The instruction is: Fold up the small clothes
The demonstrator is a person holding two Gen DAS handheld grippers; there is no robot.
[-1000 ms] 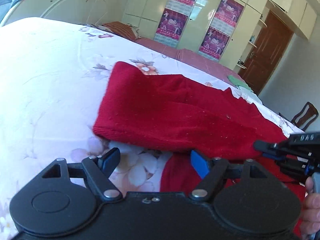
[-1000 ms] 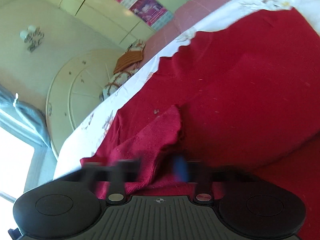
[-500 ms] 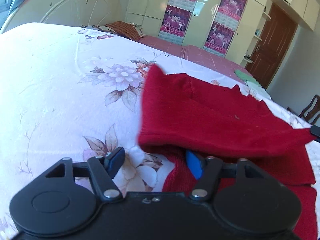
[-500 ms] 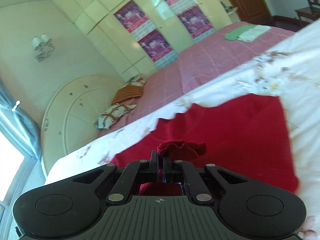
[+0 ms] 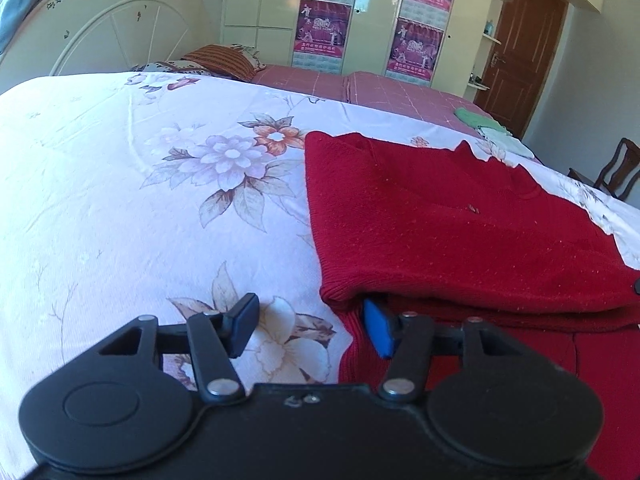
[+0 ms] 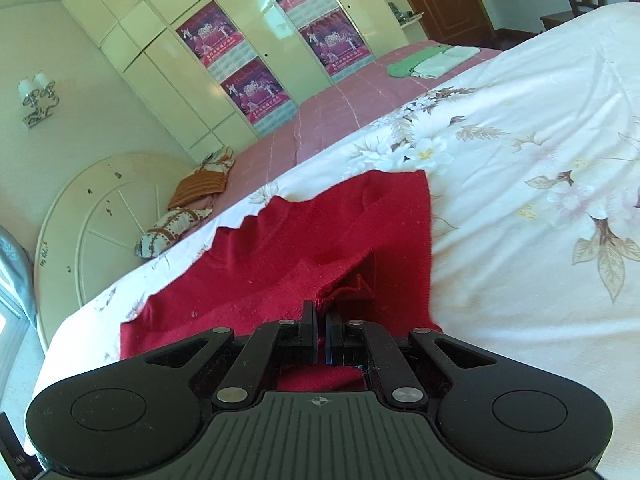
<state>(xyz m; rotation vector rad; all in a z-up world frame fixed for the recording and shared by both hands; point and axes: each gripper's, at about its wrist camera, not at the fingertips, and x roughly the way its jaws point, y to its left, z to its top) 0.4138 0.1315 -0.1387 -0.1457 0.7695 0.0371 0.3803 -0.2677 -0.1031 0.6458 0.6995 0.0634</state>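
Red sweater [image 5: 460, 220] now folded flat, right gripper [image 6: 321, 334] pinching

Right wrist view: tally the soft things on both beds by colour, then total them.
Red: 1, the sweater
Green: 1, the folded green cloth
Pale: 1, the folded pale cloth beside it
Orange striped: 1, the pillow
Patterned white: 1, the pillow
Total: 5

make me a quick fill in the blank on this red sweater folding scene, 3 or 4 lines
1. The left tongs are ____, holding nothing.
2. The right tongs are shut on a bunched bit of the ____ sweater.
3. The sweater lies on a bedspread printed with ____.
4. The folded green cloth rests on the ____ bedcover behind.

Missing words: open; red; flowers; pink
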